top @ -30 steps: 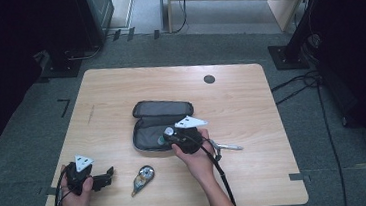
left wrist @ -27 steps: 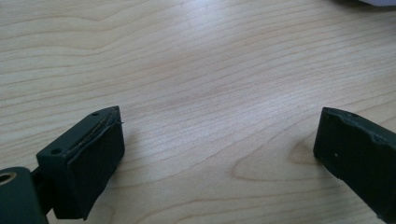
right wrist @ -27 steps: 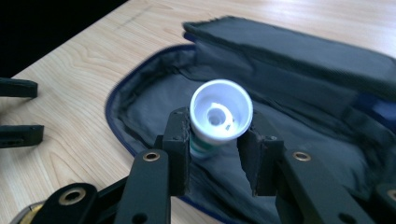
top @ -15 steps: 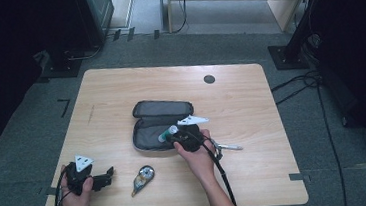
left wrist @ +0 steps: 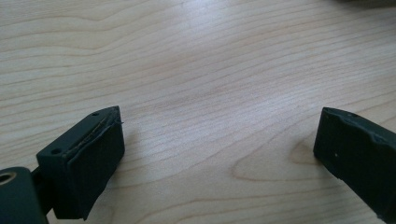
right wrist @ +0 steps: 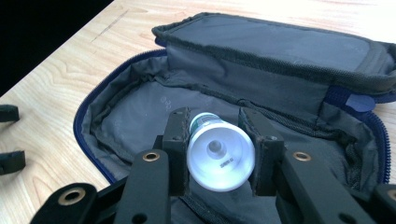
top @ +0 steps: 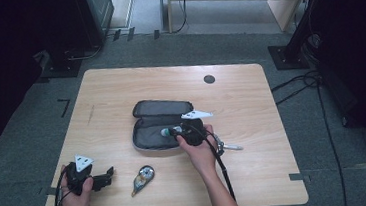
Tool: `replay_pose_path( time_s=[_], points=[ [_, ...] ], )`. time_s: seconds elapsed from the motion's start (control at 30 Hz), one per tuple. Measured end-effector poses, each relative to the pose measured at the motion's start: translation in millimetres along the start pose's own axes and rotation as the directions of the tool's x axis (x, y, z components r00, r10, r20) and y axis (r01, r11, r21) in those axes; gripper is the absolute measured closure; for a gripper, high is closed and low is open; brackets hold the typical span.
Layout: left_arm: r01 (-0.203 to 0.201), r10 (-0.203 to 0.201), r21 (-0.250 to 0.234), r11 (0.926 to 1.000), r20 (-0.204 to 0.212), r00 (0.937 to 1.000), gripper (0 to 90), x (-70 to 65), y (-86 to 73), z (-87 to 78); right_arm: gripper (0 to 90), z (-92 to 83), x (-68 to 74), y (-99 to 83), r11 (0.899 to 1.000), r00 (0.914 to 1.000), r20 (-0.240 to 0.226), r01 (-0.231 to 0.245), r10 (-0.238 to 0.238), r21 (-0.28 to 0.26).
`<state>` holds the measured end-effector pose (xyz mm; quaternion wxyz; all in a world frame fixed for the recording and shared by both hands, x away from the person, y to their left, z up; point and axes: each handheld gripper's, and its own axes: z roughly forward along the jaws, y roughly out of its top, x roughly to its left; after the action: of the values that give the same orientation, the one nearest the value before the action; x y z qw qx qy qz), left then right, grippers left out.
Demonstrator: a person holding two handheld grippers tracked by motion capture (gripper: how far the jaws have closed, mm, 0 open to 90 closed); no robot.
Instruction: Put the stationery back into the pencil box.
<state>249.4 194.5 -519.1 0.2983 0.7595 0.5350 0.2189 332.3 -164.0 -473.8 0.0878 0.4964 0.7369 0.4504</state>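
Observation:
An open dark grey pencil case [top: 150, 136] with a blue zipper lies mid-table, its lid [top: 161, 107] folded back. My right gripper [top: 171, 131] hovers over its open right end, shut on a white glue stick [top: 165, 132] with a green end. In the right gripper view the glue stick [right wrist: 220, 156] sits squeezed between both pads of the right gripper [right wrist: 215, 123], its white base toward the camera, above the case's lining [right wrist: 135, 112]. My left gripper [top: 108, 175] rests at the table's front left corner. It is open, and in the left gripper view [left wrist: 219, 126] bare wood lies between its jaws.
A correction tape dispenser [top: 142, 179] lies near the front edge between my hands. A silvery pen-like object [top: 231, 147] lies right of my right hand. A dark round grommet [top: 209, 79] sits in the tabletop at the back right. The table's edge runs close to my left hand.
My right gripper has edged slightly left with the glue stick, further over the open case. The left gripper has stayed put.

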Motion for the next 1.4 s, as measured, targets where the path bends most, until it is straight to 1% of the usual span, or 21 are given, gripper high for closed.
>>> replay_pose_path(
  time_s=[0.13,0.2,0.27,0.37,0.47,0.5,0.57,0.6,0.83,0.9,1.0,1.1,1.13,1.17,1.2,1.23,1.27,1.3,1.33,1.37,1.4],
  points=[
    [0.000,0.000,0.000,1.0000,0.000,1.0000,2.1,0.0,0.0,0.0,65.8,1.4,-1.3,1.6,1.000,0.9997,-0.023,0.005,-0.005,0.018],
    [0.000,0.000,0.000,1.0000,0.000,1.0000,2.1,0.0,0.0,0.0,65.8,7.0,5.0,4.4,0.997,0.9963,-0.062,0.062,-0.059,0.038],
    [0.000,0.000,0.000,1.0000,0.000,1.0000,2.1,-0.1,0.0,0.0,65.8,12.5,9.6,4.7,0.995,0.9925,-0.093,0.084,-0.080,0.046],
    [0.000,0.000,0.000,1.0000,0.000,1.0000,2.1,0.0,0.0,0.0,65.5,18.5,9.1,5.7,0.993,0.9912,-0.098,0.095,-0.089,0.063],
    [0.000,0.000,-0.001,1.0000,0.000,1.0000,2.1,0.0,0.0,0.1,65.4,20.3,7.9,6.5,0.990,0.9931,-0.057,0.107,-0.102,0.094],
    [0.000,0.000,0.000,1.0000,0.000,1.0000,2.1,0.0,0.0,0.1,65.2,22.9,7.5,5.8,0.983,0.9922,-0.039,0.123,-0.119,0.134],
    [0.000,0.000,-0.001,1.0000,0.001,1.0000,2.1,-0.1,0.0,0.1,65.2,24.0,7.9,5.1,0.980,0.9911,-0.031,0.133,-0.129,0.151],
    [-0.001,0.001,-0.001,1.0000,0.001,1.0000,2.1,0.0,0.0,0.1,65.1,25.6,8.9,4.2,0.971,0.9872,-0.007,0.158,-0.159,0.177],
    [-0.001,0.001,0.000,1.0000,0.001,1.0000,2.1,0.0,0.0,0.1,58.9,25.3,4.4,5.7,0.975,0.9863,0.061,0.141,-0.153,0.173],
    [-0.001,0.001,-0.001,1.0000,0.001,1.0000,2.1,0.0,0.0,0.1,59.1,23.8,3.4,5.5,0.971,0.9809,0.093,0.151,-0.171,0.187],
    [-0.001,0.001,-0.001,1.0000,0.001,1.0000,2.1,0.0,0.0,0.1,59.5,22.6,4.3,5.5,0.971,0.9841,0.061,0.154,-0.167,0.183],
    [-0.001,0.001,-0.001,1.0000,0.001,1.0000,2.1,0.0,0.0,0.1,58.9,23.8,10.8,3.9,0.960,0.9664,0.128,0.195,-0.223,0.200],
    [-0.001,0.001,0.000,1.0000,0.001,1.0000,2.1,0.0,0.0,0.1,58.9,23.8,10.8,3.9,0.960,0.9664,0.128,0.195,-0.223,0.200],
    [-0.001,0.001,-0.001,1.0000,0.001,1.0000,2.1,0.0,0.0,0.1,58.8,24.1,10.5,3.9,0.958,0.9600,0.155,0.200,-0.233,0.203],
    [-0.001,0.001,-0.001,1.0000,0.001,1.0000,2.1,0.0,0.0,0.1,57.8,24.2,9.4,3.8,0.956,0.9434,0.217,0.206,-0.251,0.210],
    [-0.001,0.001,-0.001,1.0000,0.001,1.0000,2.1,0.0,0.0,0.1,57.8,24.2,9.4,3.8,0.956,0.9434,0.217,0.206,-0.251,0.210],
    [-0.001,0.001,-0.001,1.0000,0.001,1.0000,2.1,0.0,0.0,0.1,56.9,22.8,8.3,4.2,0.959,0.9290,0.273,0.198,-0.249,0.202],
    [-0.001,0.001,-0.001,1.0000,0.001,1.0000,2.1,0.0,0.0,0.1,56.0,21.6,7.1,4.6,0.963,0.9267,0.289,0.190,-0.240,0.190],
    [-0.001,0.001,0.000,1.0000,0.001,1.0000,2.1,0.0,0.0,0.0,56.0,21.6,7.1,4.6,0.963,0.9267,0.289,0.190,-0.240,0.190],
    [-0.001,0.001,0.000,1.0000,0.002,1.0000,2.1,0.0,0.0,0.0,55.1,20.9,6.1,5.0,0.969,0.9329,0.287,0.172,-0.218,0.175],
    [-0.001,0.001,0.000,1.0000,0.002,1.0000,2.1,0.0,0.0,0.0,53.8,21.7,4.7,5.3,0.973,0.9506,0.240,0.160,-0.197,0.166]
  ],
)
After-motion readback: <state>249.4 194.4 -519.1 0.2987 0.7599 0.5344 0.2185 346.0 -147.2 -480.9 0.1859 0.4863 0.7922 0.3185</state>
